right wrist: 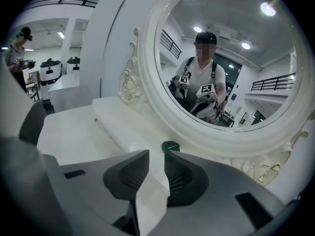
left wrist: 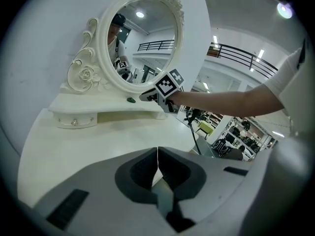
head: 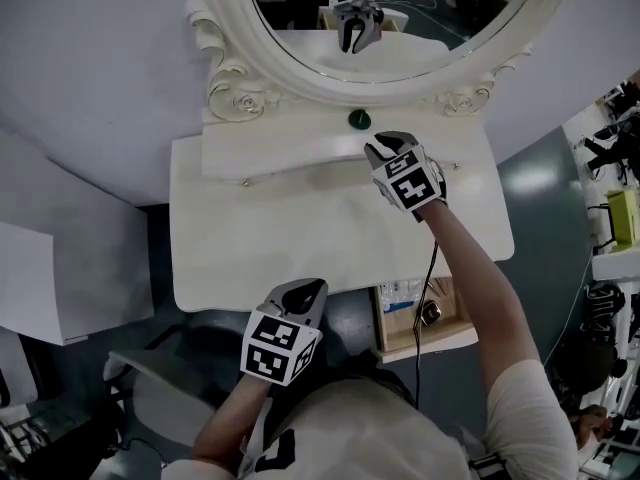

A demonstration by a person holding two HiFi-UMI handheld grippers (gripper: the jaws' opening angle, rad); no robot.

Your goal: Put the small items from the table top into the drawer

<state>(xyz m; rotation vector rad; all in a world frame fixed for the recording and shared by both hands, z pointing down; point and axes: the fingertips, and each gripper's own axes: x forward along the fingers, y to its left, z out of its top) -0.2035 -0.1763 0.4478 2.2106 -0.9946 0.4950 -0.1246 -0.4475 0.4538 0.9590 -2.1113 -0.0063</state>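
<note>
Nearest, the left gripper [head: 305, 290] hangs over the front edge of the table [head: 215, 258], jaws pressed together on nothing. The open drawer [head: 428, 340] sits at its 3 o'clock. Farther out, the right gripper [head: 378, 149] has its jaws slightly parted and empty. The small round green item [head: 359, 119] lies on the raised shelf [head: 270, 148], just ahead at this gripper's 11 o'clock, so the right hand is much the nearer.

The right claw [head: 376, 149] reaches forward, jaws slightly apart, empty; the left claw [head: 308, 288] is closed.

A cream dressing table [head: 280, 238] with an oval carved mirror [head: 420, 48] stands against a pale grey wall [head: 90, 68], on a grey-blue floor [head: 545, 188].
</note>
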